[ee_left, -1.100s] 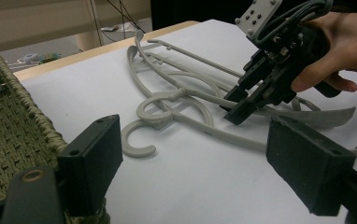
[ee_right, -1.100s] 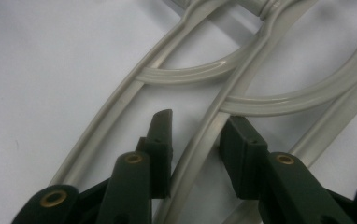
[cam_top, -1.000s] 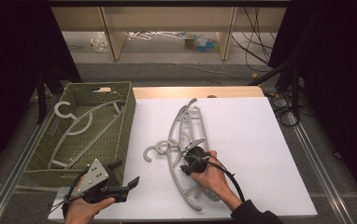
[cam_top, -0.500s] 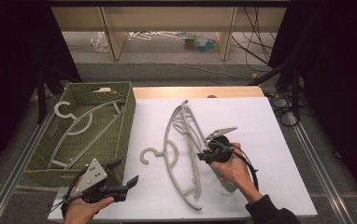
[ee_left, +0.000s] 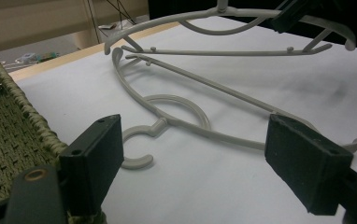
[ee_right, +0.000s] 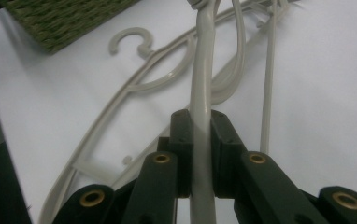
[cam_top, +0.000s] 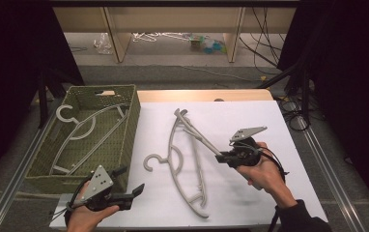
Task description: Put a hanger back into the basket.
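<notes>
Two pale grey plastic hangers are on the white table [cam_top: 250,121]. One hanger [cam_top: 181,180] lies flat, its hook [ee_left: 137,140] toward the basket. My right gripper [cam_top: 225,157] is shut on an arm of the second hanger [cam_top: 197,133] and holds that end raised, while the far end still crosses the flat one. In the right gripper view the jaws [ee_right: 201,126] clamp this arm [ee_right: 203,70], and the flat hanger [ee_right: 134,84] lies beyond. My left gripper [cam_top: 127,191] is open and holds nothing, low at the table's front left; its jaws [ee_left: 200,163] face both hangers.
A green woven basket [cam_top: 132,125] stands at the table's left with another grey hanger [cam_top: 83,130] lying inside. Its wall [ee_left: 8,112] is close beside my left gripper. Shelving and cables stand beyond the far edge.
My right gripper has moved right and away from the pile with one hanger in its grip, drawing it partly off the other. The left gripper has hardly shifted.
</notes>
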Motion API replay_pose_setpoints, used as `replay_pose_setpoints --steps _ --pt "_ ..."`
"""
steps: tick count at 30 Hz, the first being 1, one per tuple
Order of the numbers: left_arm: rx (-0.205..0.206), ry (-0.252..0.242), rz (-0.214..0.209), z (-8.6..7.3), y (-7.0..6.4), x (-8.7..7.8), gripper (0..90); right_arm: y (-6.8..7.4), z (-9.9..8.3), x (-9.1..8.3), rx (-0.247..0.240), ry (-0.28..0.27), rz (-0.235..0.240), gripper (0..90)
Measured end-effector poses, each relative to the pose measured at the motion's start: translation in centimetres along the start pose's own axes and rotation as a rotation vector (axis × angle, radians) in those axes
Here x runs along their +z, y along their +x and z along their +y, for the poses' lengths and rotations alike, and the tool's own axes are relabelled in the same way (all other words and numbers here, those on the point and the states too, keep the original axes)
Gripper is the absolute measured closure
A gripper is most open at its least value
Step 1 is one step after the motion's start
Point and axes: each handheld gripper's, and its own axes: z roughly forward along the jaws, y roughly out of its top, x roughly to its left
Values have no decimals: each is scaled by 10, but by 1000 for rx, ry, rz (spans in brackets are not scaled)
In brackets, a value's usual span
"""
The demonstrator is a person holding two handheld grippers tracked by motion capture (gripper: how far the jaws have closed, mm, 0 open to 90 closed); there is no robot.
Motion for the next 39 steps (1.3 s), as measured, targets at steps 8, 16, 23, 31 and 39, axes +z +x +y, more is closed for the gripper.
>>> replay_pose_setpoints --steps 8,16,23,31,39 --pt "130 -2 -14 16 -10 14 211 15 -14 -18 -79 -4 113 818" --pt "252 73 -87 30 -26 51 249 38 -23 -18 -167 51 193 817" --pt "320 81 -152 39 -31 74 295 48 -26 -16 -204 72 232 817" --pt "413 146 -265 38 -37 97 385 53 -28 -12 -234 89 261 816" --pt "452 173 -348 39 -34 111 458 55 -30 -9 -249 94 287 816"
